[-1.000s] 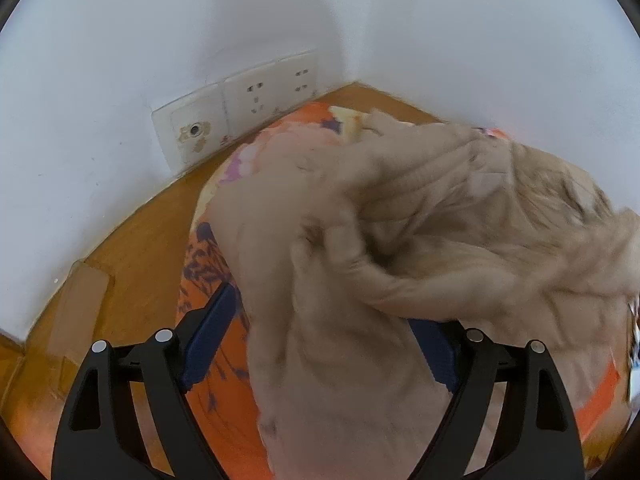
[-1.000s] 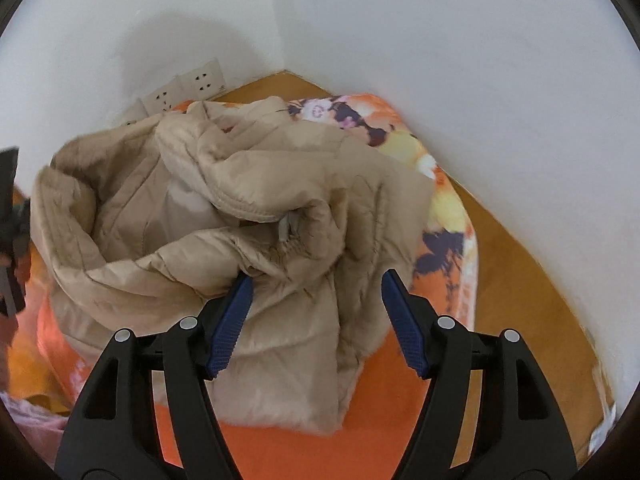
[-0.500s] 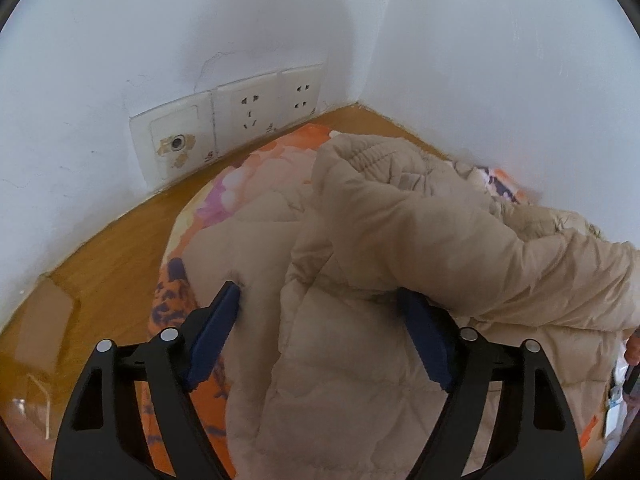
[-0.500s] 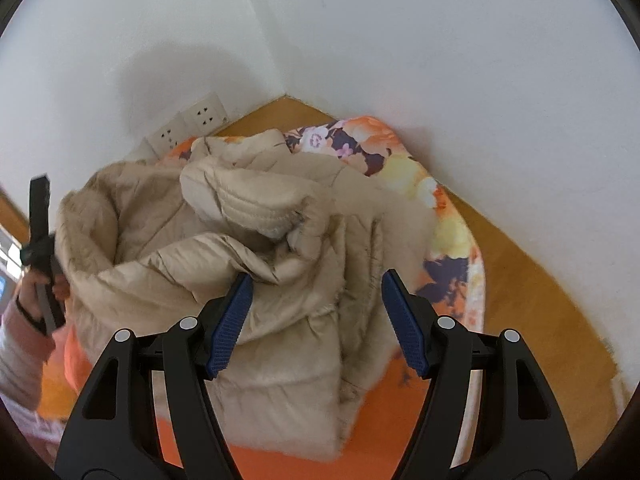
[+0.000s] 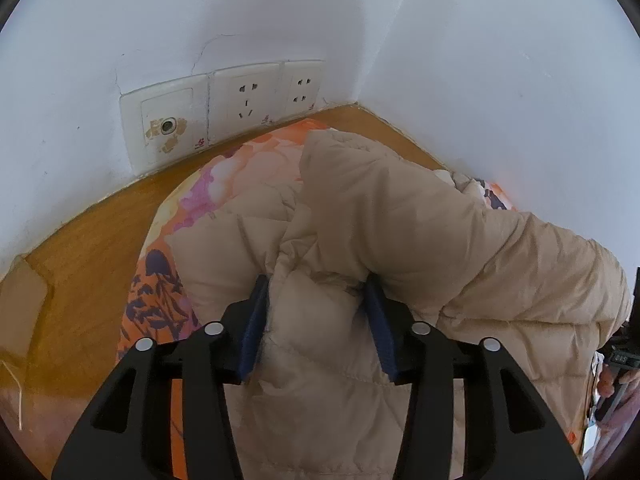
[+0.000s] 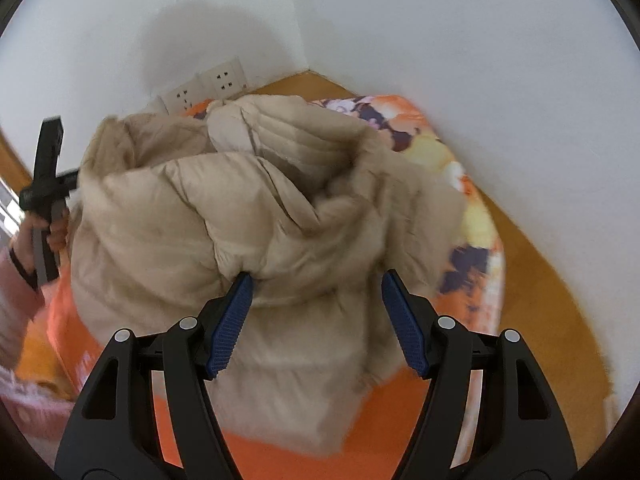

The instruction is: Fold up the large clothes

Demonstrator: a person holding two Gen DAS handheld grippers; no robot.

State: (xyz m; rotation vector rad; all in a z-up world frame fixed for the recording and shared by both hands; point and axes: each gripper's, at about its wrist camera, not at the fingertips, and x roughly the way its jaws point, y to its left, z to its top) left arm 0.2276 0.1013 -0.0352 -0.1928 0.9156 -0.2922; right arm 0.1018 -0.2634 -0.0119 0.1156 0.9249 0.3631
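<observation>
One beige puffer jacket (image 5: pixel 420 240), bunched up on one orange floral cloth (image 5: pixel 160 280) spread over the wooden tabletop (image 5: pixel 88 240) in the corner. Three wall outlets (image 5: pixel 244 100) behind it. Two tools: the left tool (image 5: pixel 316 292) is closing with a fold of jacket between its pads, way narrower than a second ago. The right tool (image 6: pixel 316 284) hangs open over the jacket, same gap as before.

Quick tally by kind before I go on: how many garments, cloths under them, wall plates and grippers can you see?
Jackets: 1, beige
Floral cloths: 1, under it
Wall plates: 3
Grippers: 2, the left closing on a jacket fold, the right open over the jacket
Total: 7
</observation>
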